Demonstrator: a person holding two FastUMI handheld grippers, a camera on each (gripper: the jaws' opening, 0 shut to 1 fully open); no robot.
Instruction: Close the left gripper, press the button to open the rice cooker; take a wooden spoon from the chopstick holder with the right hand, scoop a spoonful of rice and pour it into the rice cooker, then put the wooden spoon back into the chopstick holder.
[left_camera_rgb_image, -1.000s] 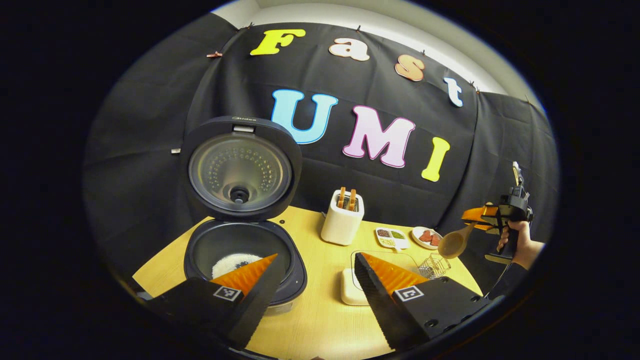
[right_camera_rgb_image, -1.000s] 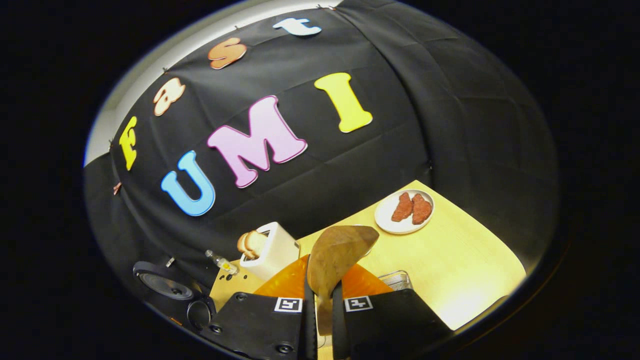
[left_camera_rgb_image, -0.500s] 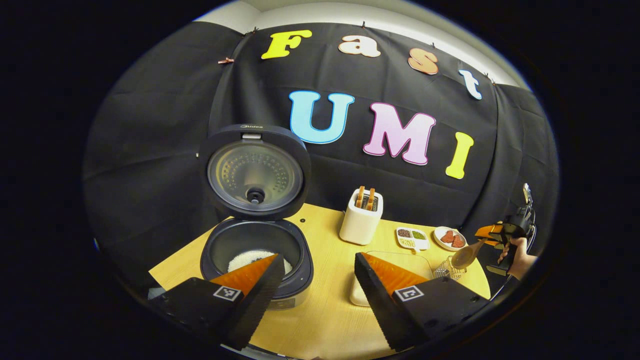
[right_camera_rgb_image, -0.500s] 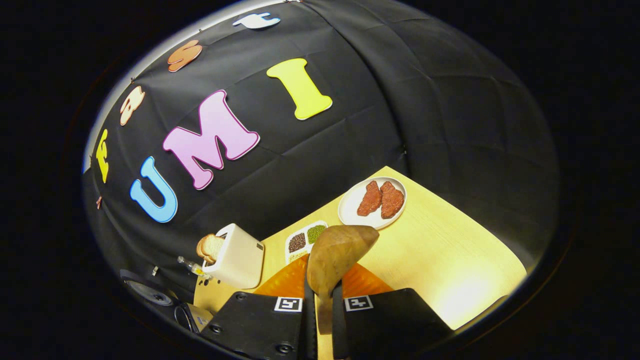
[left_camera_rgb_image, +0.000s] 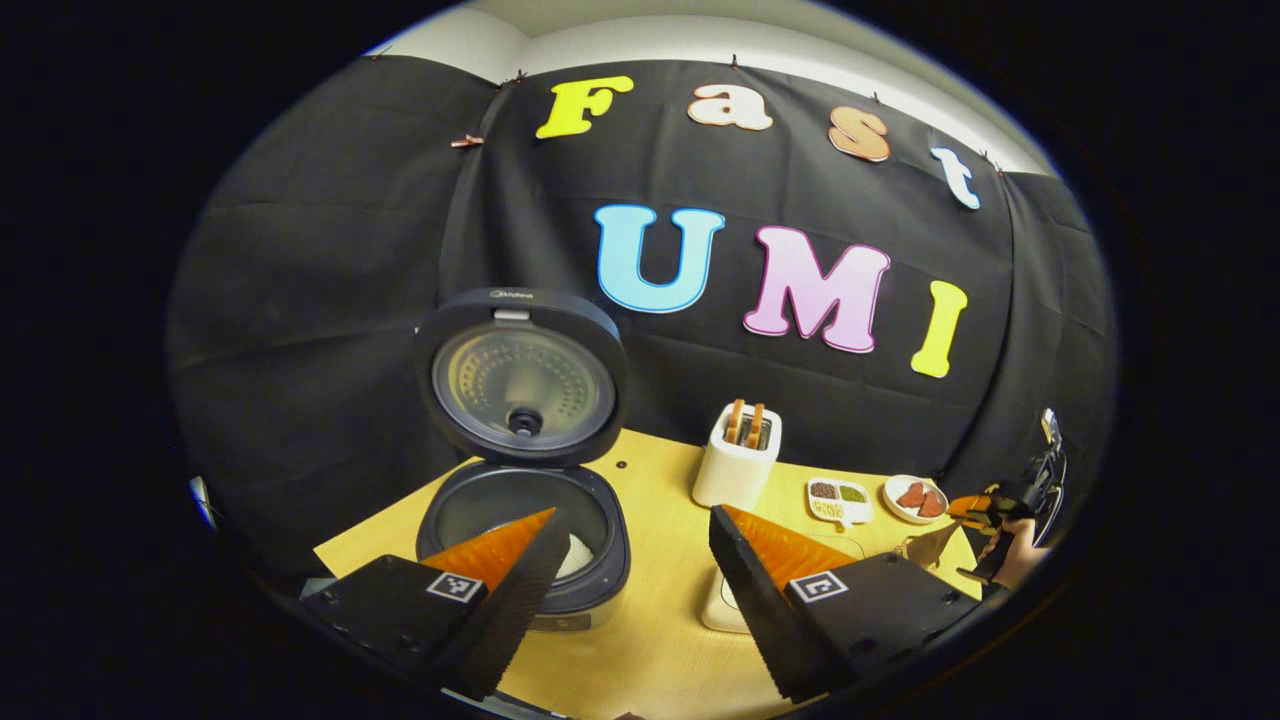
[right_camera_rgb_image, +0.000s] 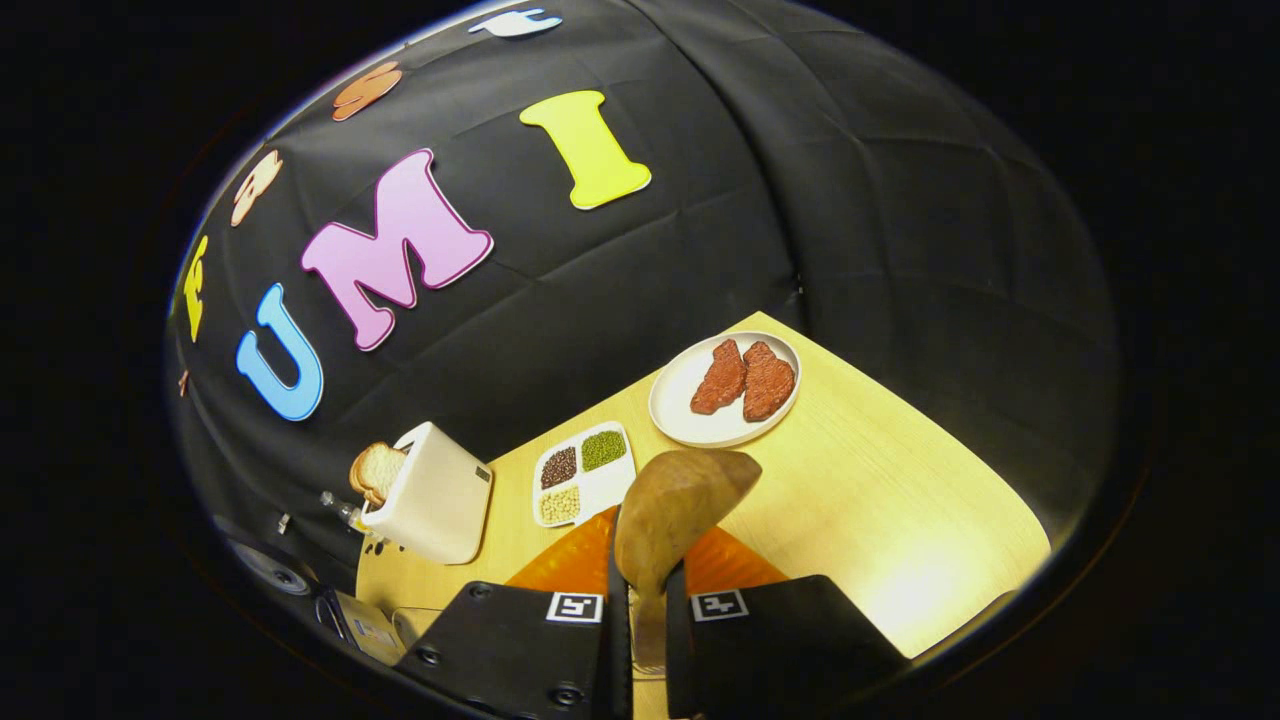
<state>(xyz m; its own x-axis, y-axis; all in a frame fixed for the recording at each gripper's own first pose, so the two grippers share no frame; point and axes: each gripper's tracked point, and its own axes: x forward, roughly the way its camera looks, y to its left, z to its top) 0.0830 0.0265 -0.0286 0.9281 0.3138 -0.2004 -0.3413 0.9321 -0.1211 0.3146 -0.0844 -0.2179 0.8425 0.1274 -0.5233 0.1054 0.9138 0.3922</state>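
Note:
The dark rice cooker (left_camera_rgb_image: 522, 520) stands open at the table's left, lid (left_camera_rgb_image: 522, 378) upright, white rice (left_camera_rgb_image: 578, 553) in its pot. My left gripper (left_camera_rgb_image: 632, 530) hangs open in front of it, holding nothing. In the left gripper view, my right gripper (left_camera_rgb_image: 978, 510) is far right above the table's edge, in a hand (left_camera_rgb_image: 1012, 565), with the wooden spoon (left_camera_rgb_image: 930, 545) pointing left and down. In the right gripper view, the right gripper (right_camera_rgb_image: 645, 575) is shut on the wooden spoon (right_camera_rgb_image: 675, 505), whose bowl stands up between the fingers and looks bare.
A white toaster (left_camera_rgb_image: 737, 460) with bread stands mid-table, also seen as the toaster (right_camera_rgb_image: 425, 495). A divided dish of beans (right_camera_rgb_image: 583, 473) and a plate with two pieces of meat (right_camera_rgb_image: 725, 390) lie near the back right of the wooden table (right_camera_rgb_image: 880, 500). A white box (left_camera_rgb_image: 720, 608) sits behind my left gripper's right finger.
The right gripper has carried the spoon down and away to the right, toward the table's edge. The left gripper has drawn back from the cooker, staying open.

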